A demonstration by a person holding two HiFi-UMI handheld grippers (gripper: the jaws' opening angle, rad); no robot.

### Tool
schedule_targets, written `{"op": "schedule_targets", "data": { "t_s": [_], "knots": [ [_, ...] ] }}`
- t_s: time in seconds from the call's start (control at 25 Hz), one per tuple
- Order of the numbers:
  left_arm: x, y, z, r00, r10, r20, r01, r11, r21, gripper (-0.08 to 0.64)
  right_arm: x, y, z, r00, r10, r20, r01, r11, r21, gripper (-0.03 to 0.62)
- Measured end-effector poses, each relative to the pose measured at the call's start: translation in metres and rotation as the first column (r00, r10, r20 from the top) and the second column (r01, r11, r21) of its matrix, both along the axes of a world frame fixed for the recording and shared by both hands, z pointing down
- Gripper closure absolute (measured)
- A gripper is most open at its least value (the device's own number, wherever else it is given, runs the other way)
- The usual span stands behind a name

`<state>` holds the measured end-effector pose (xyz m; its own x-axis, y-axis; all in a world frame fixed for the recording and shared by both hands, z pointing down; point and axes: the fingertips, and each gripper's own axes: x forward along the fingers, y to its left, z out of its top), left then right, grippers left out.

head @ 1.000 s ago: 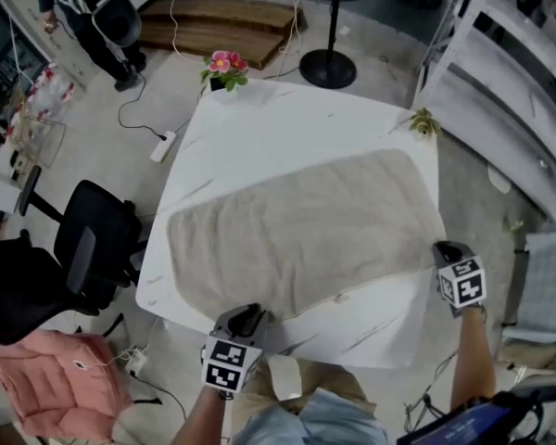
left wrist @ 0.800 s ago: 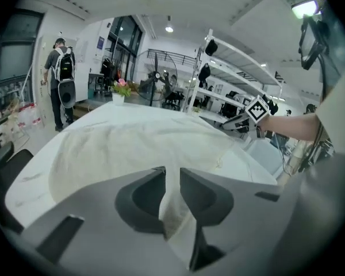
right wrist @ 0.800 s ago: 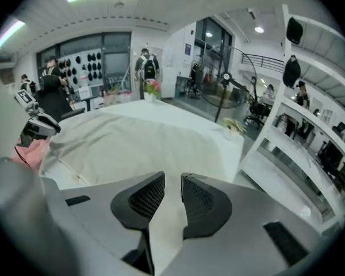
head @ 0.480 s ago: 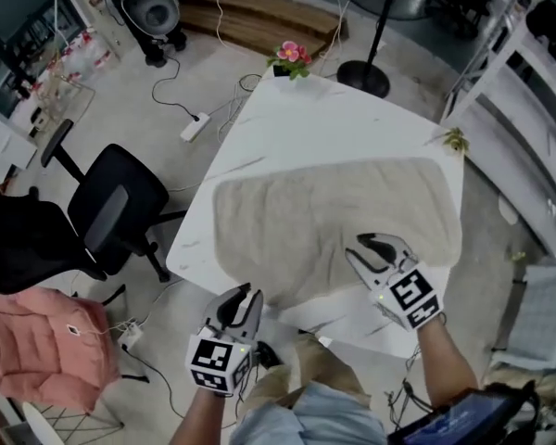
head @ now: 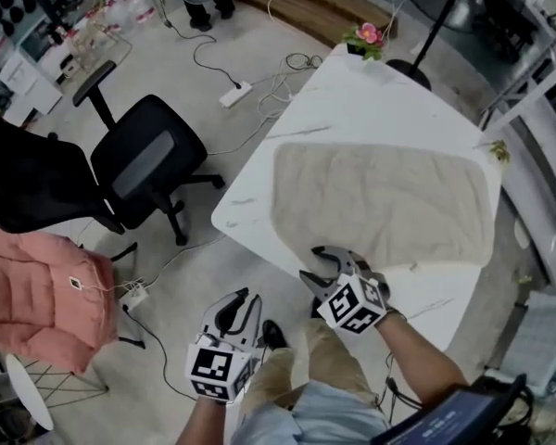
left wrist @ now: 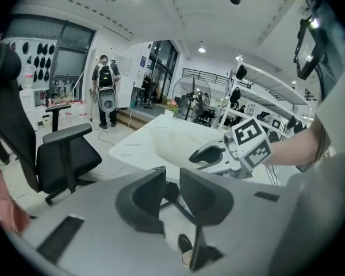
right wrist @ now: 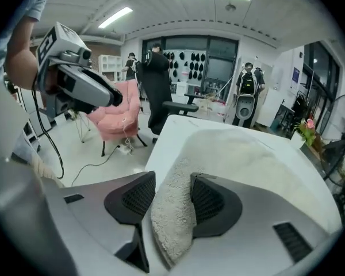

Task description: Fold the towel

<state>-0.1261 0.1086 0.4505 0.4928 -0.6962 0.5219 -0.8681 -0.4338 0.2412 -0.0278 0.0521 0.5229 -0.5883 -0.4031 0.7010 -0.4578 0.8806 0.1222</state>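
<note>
The towel (head: 380, 202) lies spread flat on the table (head: 371, 100). Its long axis runs left to right across the head view, and its near-left corner sits at the table edge closest to the person. The right claw (head: 313, 262) is at that corner. Its jaws have just been opening and stand spread, with the towel's corner between them in the right gripper view. I read it as released, the corner not yet pinched. From this claw the rest of the towel stretches away toward the far right. The left claw (head: 244, 300) hangs off the table over the floor (head: 167, 276), beside the person's leg (head: 283, 378). Its jaws are a little apart and empty, and it is well apart from the towel. Judgement: the right claw is the nearer and placed to take the corner, and a fold would carry that corner along the long axis.
</note>
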Motion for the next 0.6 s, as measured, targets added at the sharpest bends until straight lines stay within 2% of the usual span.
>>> {"op": "schedule_targets", "data": {
  "t_s": [0.08,0.12,0.16,0.2,0.24,0.28,0.36,0.4,0.44,0.48,0.52,0.56,0.6],
  "knots": [
    [-0.01,0.002,0.004,1.0,-0.023,-0.001,0.023,1.0,-0.013,0.483,-0.004,-0.004,0.003,1.0,-0.012,-0.005,0.012,1.0,-0.019,0.397],
    [-0.011,0.001,0.005,1.0,-0.03,-0.002,0.03,0.999,-0.018,0.484,-0.004,-0.007,0.002,1.0,-0.012,0.002,0.012,0.999,-0.029,0.452],
    [-0.011,-0.001,0.006,0.999,-0.033,-0.002,0.033,0.999,-0.021,0.485,-0.003,-0.011,-0.001,1.0,0.001,0.031,0.0,0.998,-0.056,0.537],
    [-0.008,-0.004,0.005,1.0,-0.03,-0.002,0.03,0.999,-0.021,0.485,0.0,-0.016,-0.006,0.995,0.037,0.096,-0.026,0.994,-0.111,0.546],
    [-0.003,-0.007,0.003,1.0,-0.023,-0.002,0.023,1.0,-0.019,0.486,0.005,-0.024,-0.014,0.977,0.099,0.188,-0.063,0.98,-0.189,0.548],
    [0.004,-0.011,0.0,1.0,-0.012,-0.002,0.012,1.0,-0.015,0.486,0.014,-0.036,-0.023,0.939,0.186,0.289,-0.104,0.955,-0.278,0.548],
    [0.017,-0.019,-0.004,1.0,0.013,-0.003,-0.013,1.0,-0.009,0.486,0.045,-0.067,-0.038,0.817,0.385,0.429,-0.184,0.879,-0.44,0.548],
    [0.024,-0.022,-0.006,1.0,0.025,-0.002,-0.025,1.0,-0.008,0.486,0.066,-0.083,-0.038,0.758,0.473,0.448,-0.233,0.839,-0.492,0.546],
    [0.03,-0.024,-0.006,0.999,0.036,-0.001,-0.036,0.999,-0.009,0.488,0.089,-0.098,-0.033,0.716,0.544,0.437,-0.292,0.803,-0.52,0.545],
    [0.035,-0.027,-0.006,0.999,0.046,0.002,-0.046,0.999,-0.01,0.488,0.112,-0.11,-0.024,0.693,0.595,0.407,-0.357,0.774,-0.524,0.536],
    [0.039,-0.028,-0.005,0.998,0.054,0.007,-0.054,0.998,-0.013,0.488,0.13,-0.119,-0.016,0.686,0.625,0.373,-0.411,0.756,-0.51,0.514],
    [0.043,-0.03,-0.003,0.998,0.062,0.012,-0.061,0.998,-0.016,0.488,0.142,-0.125,-0.011,0.69,0.634,0.349,-0.444,0.752,-0.488,0.495],
    [0.046,-0.032,-0.001,0.998,0.068,0.017,-0.067,0.998,-0.019,0.489,0.148,-0.129,-0.011,0.702,0.627,0.338,-0.459,0.761,-0.459,0.487]
  ]
}}
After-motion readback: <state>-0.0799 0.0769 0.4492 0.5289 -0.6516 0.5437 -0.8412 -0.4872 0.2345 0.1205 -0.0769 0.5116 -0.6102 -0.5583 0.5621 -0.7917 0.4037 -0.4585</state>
